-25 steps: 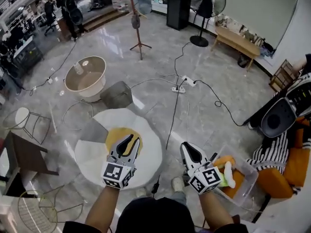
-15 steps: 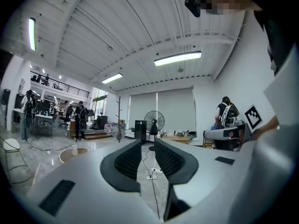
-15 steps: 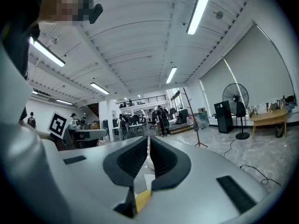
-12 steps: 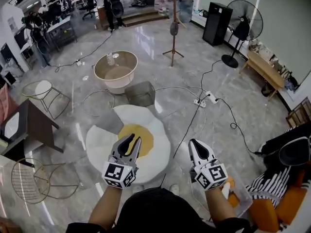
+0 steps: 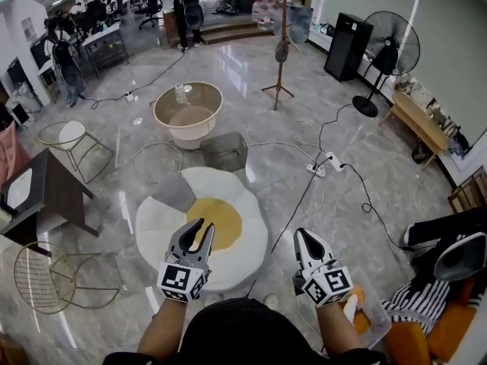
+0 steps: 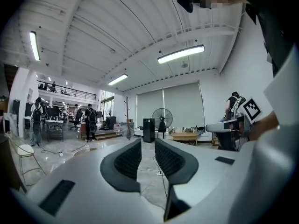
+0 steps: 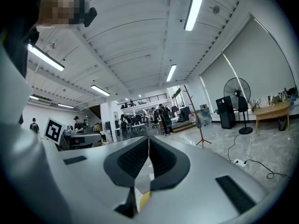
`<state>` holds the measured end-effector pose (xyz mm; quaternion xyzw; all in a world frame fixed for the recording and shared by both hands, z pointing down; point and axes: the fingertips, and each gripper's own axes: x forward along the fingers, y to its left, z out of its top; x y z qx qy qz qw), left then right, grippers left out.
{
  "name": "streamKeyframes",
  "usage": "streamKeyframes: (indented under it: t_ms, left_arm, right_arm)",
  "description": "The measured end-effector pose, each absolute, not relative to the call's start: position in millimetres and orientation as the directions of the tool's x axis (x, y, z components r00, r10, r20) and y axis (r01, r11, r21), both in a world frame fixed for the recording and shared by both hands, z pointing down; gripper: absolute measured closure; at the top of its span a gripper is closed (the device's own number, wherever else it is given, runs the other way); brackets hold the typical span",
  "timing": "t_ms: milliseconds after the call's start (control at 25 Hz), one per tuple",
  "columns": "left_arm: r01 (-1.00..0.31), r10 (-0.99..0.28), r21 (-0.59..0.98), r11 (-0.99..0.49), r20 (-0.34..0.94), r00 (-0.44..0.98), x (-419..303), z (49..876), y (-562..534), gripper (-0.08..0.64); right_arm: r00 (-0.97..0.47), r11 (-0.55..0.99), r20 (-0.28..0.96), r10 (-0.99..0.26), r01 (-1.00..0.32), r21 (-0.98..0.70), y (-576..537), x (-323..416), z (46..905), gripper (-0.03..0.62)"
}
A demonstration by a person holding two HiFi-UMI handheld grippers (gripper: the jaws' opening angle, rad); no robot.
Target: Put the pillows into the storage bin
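Clear storage bin [image 5: 380, 316] on the floor at 4 o'clock, just right of the right tool [image 5: 303, 235], orange pillow [image 5: 364, 324] inside. Another orange pillow [image 5: 449, 329] at the bin's 3 o'clock. Right tool: jaws together, empty. Left tool [image 5: 202, 226]: jaws slightly apart, nothing between, over fried-egg rug [image 5: 228, 211].

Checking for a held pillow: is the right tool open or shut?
Shut. In the right gripper view the right tool shows its jaws meeting along a thin line, nothing between them.
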<state>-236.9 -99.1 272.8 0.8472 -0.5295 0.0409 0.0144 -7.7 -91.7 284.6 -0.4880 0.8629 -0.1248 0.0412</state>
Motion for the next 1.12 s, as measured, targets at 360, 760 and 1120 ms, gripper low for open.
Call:
streamKeyframes:
  t_ms: [360, 760, 1120]
  left_arm:
    - [-0.910, -0.909, -0.001, -0.414, 0.054, 0.414, -256, 273, -94, 0.457]
    - [-0.916, -0.914, 0.010, -0.401, 0.059, 0.401, -265, 274, -94, 0.459]
    - [-0.908, -0.907, 0.013, -0.418, 0.056, 0.418, -254, 269, -94, 0.460]
  right_arm:
    - [-0.544, 0.524, 0.023, -0.839, -0.819, -0.233, -88, -21, 283, 0.566]
    - [-0.560, 0.537, 0.044, -0.827, -0.811, -0.235, -93, -33, 283, 0.566]
    - [-0.599, 0.579, 0.060, -0.798, -0.791, -0.200, -99, -37, 275, 0.566]
